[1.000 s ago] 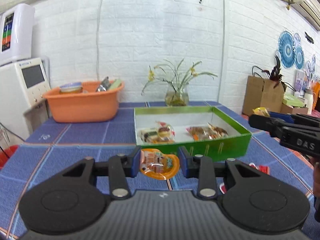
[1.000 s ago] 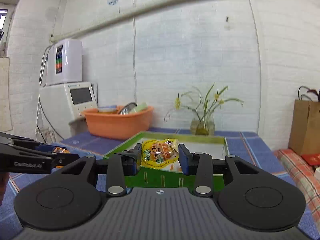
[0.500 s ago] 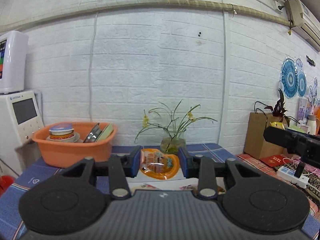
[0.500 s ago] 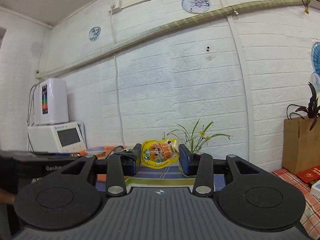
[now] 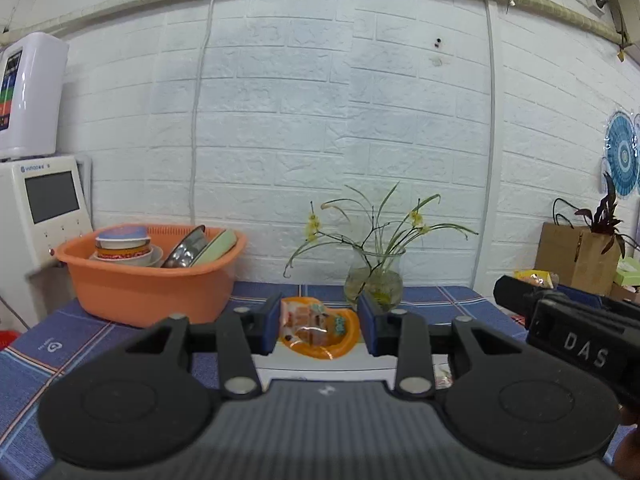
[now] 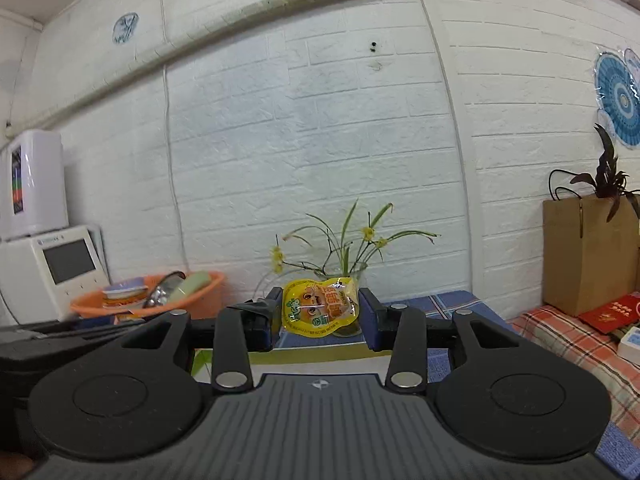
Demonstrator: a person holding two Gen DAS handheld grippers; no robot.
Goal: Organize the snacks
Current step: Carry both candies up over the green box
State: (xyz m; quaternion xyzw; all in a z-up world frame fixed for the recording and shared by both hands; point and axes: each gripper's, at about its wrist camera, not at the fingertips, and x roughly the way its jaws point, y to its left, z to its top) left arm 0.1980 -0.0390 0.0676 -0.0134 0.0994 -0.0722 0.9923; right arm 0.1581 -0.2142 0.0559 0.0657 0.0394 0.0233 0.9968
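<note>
My left gripper (image 5: pixel 318 323) is shut on an orange snack packet (image 5: pixel 320 334), which hangs in the air between its blue pads. My right gripper (image 6: pixel 319 316) is shut on a yellow snack packet (image 6: pixel 318 312) with a cartoon face. Both point about level toward the back wall. Below them only strips of the green box show: its white inside (image 5: pixel 320 366) in the left wrist view and its far rim (image 6: pixel 320 350) in the right wrist view. The right gripper's black body (image 5: pixel 568 328) reaches in from the right edge of the left wrist view.
An orange basin (image 5: pixel 152 280) with bowls stands at the back left on the blue checked tablecloth (image 5: pixel 432 300). A glass vase (image 5: pixel 374 280) with flowers stands at the wall straight ahead. A brown paper bag (image 6: pixel 588 252) and a white appliance (image 5: pixel 44 212) flank the table.
Both grippers have moved forward toward the wall and over the green box, which has dropped almost out of sight beneath them. Each still holds its packet.
</note>
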